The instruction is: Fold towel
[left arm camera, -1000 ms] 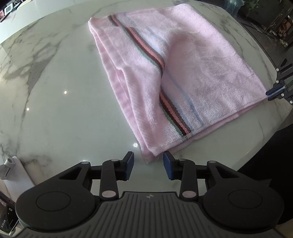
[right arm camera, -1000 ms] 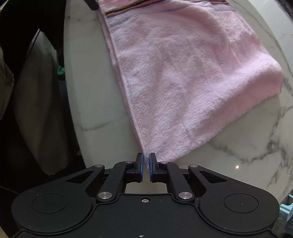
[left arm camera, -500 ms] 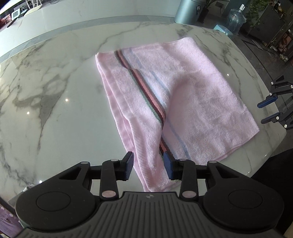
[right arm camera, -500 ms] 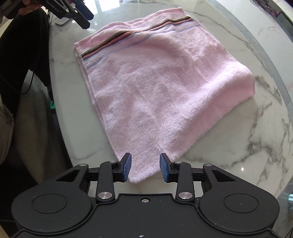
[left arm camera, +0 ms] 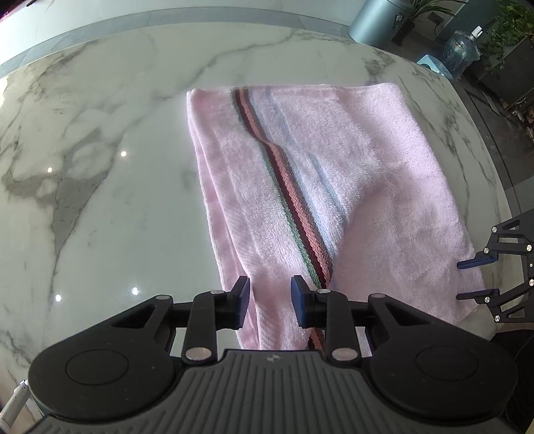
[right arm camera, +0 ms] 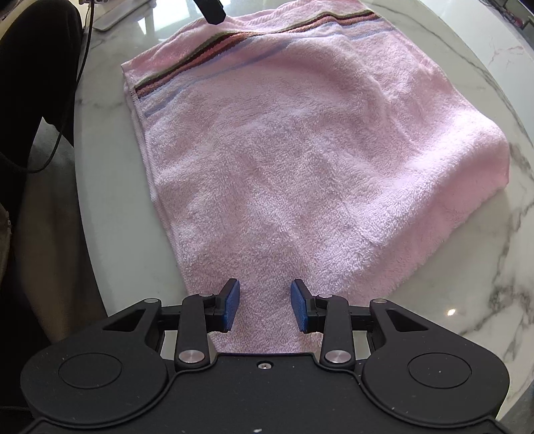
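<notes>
- Towel: a pink towel lies folded on the white marble surface, more than one layer thick along its edges.
- A band of dark red, salmon and green stripes runs along the towel near one long edge, with pale blue lines just beside it.
- In the left wrist view the cloth is not fully flat; a soft ridge rises near the stripes, and the striped band bends a little there.
- The left gripper is above the near end of the towel. Its two blue fingers stand apart, with pink cloth visible between them; they grip nothing.
- The right gripper is over another corner of the towel, seen also at the right edge of the left wrist view. Its fingers are spread wide too, and the cloth under them is not pinched.
- In the right wrist view the towel fills most of the picture, and its right side forms a thick rounded fold.
- The near side of the towel lies close to the rounded rim of the surface.
- Behind the surface, in the left wrist view, stand a grey-blue round bin, a water bottle and some green plants.
- A dark cable hangs at the left of the right wrist view.
</notes>
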